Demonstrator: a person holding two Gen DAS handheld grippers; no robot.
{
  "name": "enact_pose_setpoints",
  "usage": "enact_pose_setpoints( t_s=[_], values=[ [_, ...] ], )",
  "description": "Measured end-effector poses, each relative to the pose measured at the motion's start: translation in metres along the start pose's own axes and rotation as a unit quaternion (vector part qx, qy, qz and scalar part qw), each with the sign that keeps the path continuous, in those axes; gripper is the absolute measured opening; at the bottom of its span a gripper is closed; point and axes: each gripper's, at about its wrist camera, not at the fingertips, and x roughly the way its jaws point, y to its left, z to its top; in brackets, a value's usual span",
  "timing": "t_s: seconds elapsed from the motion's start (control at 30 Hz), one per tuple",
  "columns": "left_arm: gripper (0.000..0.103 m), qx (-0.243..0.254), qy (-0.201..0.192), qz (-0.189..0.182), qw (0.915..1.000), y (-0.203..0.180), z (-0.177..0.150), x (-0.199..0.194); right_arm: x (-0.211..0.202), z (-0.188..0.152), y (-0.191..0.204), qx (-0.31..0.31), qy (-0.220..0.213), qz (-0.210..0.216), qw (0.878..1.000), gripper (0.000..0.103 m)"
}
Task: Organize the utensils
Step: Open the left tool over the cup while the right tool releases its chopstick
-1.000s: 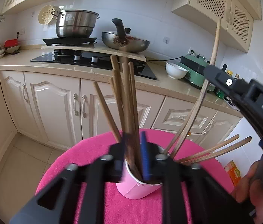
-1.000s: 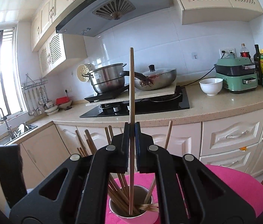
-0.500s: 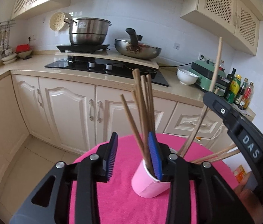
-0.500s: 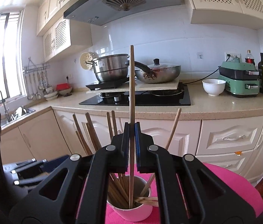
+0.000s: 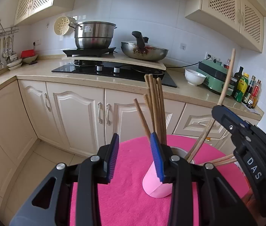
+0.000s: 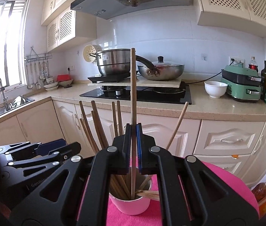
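Observation:
A pink cup (image 5: 156, 185) stands on the round pink table (image 5: 125, 197) and holds several wooden chopsticks (image 5: 156, 105). My left gripper (image 5: 135, 158) is open and empty, just left of the cup. My right gripper (image 6: 133, 145) is shut on one light chopstick (image 6: 133, 86), upright with its lower end inside the pink cup (image 6: 131, 205). In the left wrist view the right gripper (image 5: 246, 143) shows at the right with that chopstick (image 5: 227, 79) above it. Other chopsticks (image 6: 95, 124) lean left in the cup.
Behind the table a kitchen counter (image 5: 102, 78) with cabinets carries a cooktop, a steel pot (image 5: 93, 35), a wok (image 5: 144, 50), a white bowl (image 5: 194, 76), a green appliance and bottles. A sink (image 6: 18, 101) is at the far left.
My left gripper has opened, let go of the chopsticks in the cup and drawn back to the left. My right gripper still holds its chopstick upright in the cup.

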Motion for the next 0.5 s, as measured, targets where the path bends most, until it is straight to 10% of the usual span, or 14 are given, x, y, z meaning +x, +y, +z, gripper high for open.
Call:
enact_pose_setpoints(
  t_s=[0.5],
  values=[
    [0.039, 0.002, -0.002, 0.0, 1.0, 0.001, 0.002, -0.015, -0.01, 0.002, -0.007, 0.024, 0.018, -0.006, 1.0, 0.007]
  ],
)
